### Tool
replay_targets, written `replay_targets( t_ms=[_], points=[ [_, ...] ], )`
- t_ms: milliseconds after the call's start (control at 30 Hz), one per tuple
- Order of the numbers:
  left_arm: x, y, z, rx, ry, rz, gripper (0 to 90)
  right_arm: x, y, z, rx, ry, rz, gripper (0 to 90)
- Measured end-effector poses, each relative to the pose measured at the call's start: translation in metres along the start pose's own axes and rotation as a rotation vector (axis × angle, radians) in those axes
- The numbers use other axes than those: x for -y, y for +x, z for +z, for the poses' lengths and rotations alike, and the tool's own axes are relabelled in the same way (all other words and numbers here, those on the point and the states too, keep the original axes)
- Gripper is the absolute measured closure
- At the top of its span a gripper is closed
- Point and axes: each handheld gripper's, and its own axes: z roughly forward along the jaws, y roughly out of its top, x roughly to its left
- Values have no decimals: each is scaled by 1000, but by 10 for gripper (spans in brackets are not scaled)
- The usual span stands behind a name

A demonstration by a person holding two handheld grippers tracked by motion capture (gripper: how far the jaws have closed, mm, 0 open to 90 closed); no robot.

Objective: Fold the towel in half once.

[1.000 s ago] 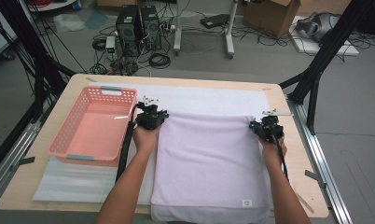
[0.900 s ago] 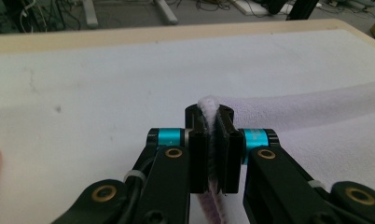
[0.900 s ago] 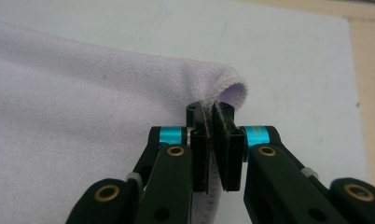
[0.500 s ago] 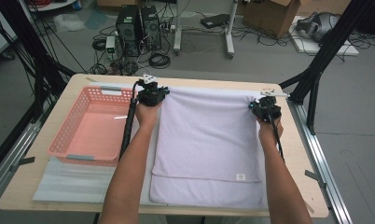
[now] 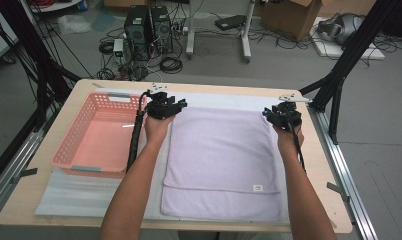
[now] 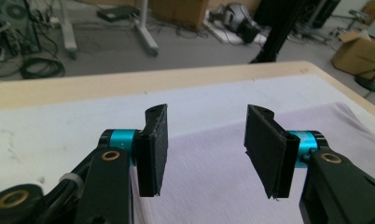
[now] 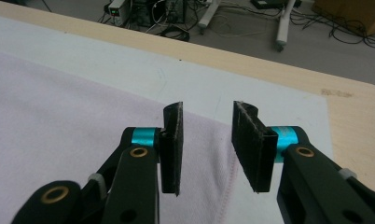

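— Two tongs from above?
— Left tongs point(image 5: 173, 104) and right tongs point(image 5: 278, 113) hover at the towel's point(image 5: 221, 160) far corners; it lies flat on the table point(image 5: 49, 192).
— Left gripper view?
— Jaws just opened, nothing between them.
— Right gripper view?
— Same, released above the towel's point(image 7: 59, 121) edge.

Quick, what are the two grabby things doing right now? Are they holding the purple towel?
Left hand-held gripper: open, jaws just opened, holding nothing, above the towel.
Right hand-held gripper: open, jaws just opened, holding nothing.
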Motion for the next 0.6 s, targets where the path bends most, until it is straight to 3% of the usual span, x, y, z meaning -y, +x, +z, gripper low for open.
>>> replay_targets(
  t_ms=[67, 167, 300, 367, 400, 467, 567, 600],
  points=[
    [3, -4, -4, -1, -20, 9, 493, 1, -1, -5, -16, 13, -2, 623],
    [10, -8, -8, 12, -9, 24, 495, 6, -6, -11, -35, 39, 11, 621],
    [18, -13, -15, 31, -7, 6, 473, 18, -11, -20, -50, 65, 30, 614],
    [23, -16, -18, 41, 18, 6, 451, 25, -12, -25, -66, 74, 33, 617],
    [26, -18, -20, 48, 47, 23, 441, 29, -12, -28, -73, 79, 29, 626],
    [31, -23, -25, 47, 20, 44, 443, 37, -13, -31, -80, 95, 24, 634],
    [39, -29, -33, 62, 32, 62, 454, 46, -15, -37, -96, 128, 46, 626],
    [42, -32, -37, 63, 26, 67, 457, 49, -13, -41, -94, 114, 38, 628]
  ],
)
